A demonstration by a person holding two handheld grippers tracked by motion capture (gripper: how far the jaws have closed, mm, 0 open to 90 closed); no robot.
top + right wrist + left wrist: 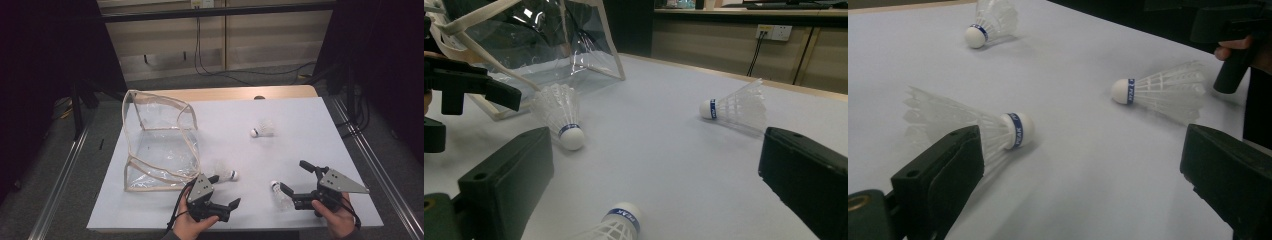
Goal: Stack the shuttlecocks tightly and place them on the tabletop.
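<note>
Left gripper point(223, 191): held in the person's left hand point(192, 223) at the near edge of the table, its jaws spread wide and holding nothing. In the left gripper view one jaw stands just beside the feathers of the nearest shuttlecock.
Right gripper point(295, 177): held in the right hand point(336, 218) at the near right of the table, jaws also wide apart and empty. A shuttlecock lies between them, just by the near jaw.
Near-left shuttlecock point(226, 173): it lies on its side just right of the bag, close to the left gripper. The white cork head with a blue band (the word PEAK is printed on it) points to the right point(1018, 130).
Near-right shuttlecock point(280, 194): on its side, cork towards the far side, feathers towards the person. In the right gripper view its cork point(623, 218) shows at the bottom between the two jaws.
Far shuttlecock point(263, 128): alone in the far right-middle part of the table, well apart from both grippers, cork to the left.
Clear plastic bag point(159, 142): it stands on the left part of the table, transparent with a cream trim, its opening gaping upward; I cannot tell if something is inside.
Table point(310, 120): covered by a pale sheet, a wooden edge at the far side.
</note>
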